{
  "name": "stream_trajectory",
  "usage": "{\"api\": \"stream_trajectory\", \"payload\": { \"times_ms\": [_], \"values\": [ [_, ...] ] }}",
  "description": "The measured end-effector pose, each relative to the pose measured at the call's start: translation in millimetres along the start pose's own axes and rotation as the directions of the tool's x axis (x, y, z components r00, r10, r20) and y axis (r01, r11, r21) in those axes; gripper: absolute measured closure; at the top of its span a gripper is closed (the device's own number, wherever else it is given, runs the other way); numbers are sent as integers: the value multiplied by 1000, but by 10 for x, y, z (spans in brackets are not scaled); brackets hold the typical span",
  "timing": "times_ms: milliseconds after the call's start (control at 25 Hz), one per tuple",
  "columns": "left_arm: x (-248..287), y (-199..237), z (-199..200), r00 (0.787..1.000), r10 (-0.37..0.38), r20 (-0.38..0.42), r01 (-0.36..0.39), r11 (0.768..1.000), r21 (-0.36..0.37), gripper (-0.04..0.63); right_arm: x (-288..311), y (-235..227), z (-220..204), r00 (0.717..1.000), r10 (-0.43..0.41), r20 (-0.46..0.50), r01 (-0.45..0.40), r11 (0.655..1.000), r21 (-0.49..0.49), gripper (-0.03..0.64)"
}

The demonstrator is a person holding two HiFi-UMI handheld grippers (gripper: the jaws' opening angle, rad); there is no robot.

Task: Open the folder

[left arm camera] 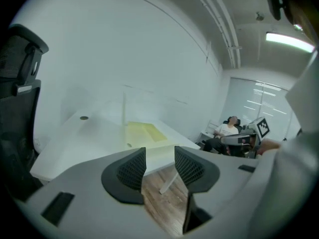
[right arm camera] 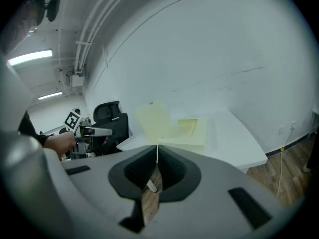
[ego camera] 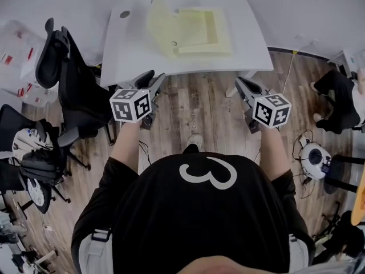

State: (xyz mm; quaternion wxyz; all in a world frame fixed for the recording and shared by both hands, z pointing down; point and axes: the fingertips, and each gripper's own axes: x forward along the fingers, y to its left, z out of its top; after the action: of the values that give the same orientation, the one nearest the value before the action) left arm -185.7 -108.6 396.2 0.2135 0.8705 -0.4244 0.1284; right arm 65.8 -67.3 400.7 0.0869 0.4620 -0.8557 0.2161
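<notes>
Right now a person in a black shirt (ego camera: 171, 221) with a big white 3 on it stands in front of the white table (ego camera: 128, 50). The person holds one tool in each hand. Both tools are up in the air over the wood floor (ego camera: 194, 116), near the front edge of the table but not touching it. The left gripper (left arm camera: 160, 151) has its two jaws spread apart. Nothing is between them, and you can see the floor through the gap. The right gripper (right arm camera: 157, 149) has its two jaws pressed together at the tips, and it is not pinching anything. The yellow folder (ego camera: 197, 33) lies on the far part of the table, well apart from both tools. It is open. Its cover (ego camera: 159, 16) stands up on the left side, and the rest lies flat with a paler yellow sheet inside. Neither tool touches the folder. A small round hole (ego camera: 125, 14) sits in the table top near the far left corner, beside the folder. A black chair (ego camera: 60, 67) stands on the floor just left of the table. From the left gripper view, the right tool's marker cube shows far off to the right side.
</notes>
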Motion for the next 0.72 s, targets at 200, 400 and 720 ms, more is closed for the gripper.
{"api": "stream_trajectory", "payload": {
  "times_ms": [200,400,720],
  "values": [
    [-344,-1045,-42,984,-179,18,177,980,89,428,-569,518,-7,994,69,83,-67,997,-28,592],
    [-826,-1845,-51,946,-318,58,306,939,156,526,-1100,1140,-3,978,162,129,-155,986,-62,592],
    [-1316,-2587,-191,905,-422,64,394,884,251,578,-1704,1891,15,956,247,156,-224,962,-154,594]
  ]
}}
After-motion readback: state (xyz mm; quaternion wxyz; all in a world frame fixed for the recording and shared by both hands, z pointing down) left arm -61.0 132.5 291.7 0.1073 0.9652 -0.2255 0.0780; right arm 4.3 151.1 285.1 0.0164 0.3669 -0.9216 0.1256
